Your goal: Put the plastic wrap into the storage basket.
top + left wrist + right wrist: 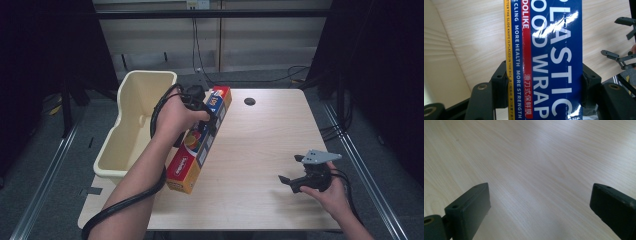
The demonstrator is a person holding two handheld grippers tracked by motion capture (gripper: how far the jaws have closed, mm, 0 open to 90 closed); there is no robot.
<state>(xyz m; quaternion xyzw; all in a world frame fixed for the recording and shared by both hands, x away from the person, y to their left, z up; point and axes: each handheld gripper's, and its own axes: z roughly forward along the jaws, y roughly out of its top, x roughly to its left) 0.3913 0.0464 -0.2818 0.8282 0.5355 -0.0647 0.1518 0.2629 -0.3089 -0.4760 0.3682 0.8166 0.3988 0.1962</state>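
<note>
The left gripper (207,121) has its jaws clamped across the narrow width of the wrap box (199,142), one jaw on each long side, near the box's far half. The box lies on the table (260,150) with its long axis running from the near edge away toward the bin (131,120), which sits just beside it on the left. The right gripper (294,172) hovers well apart near the right edge, jaws spread wide over bare wood, so any lift toward the bin probably falls to the left hand

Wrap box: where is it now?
High view: wrap box lies left of centre on the table, beside the tub, clamped by the left tongs.
</note>
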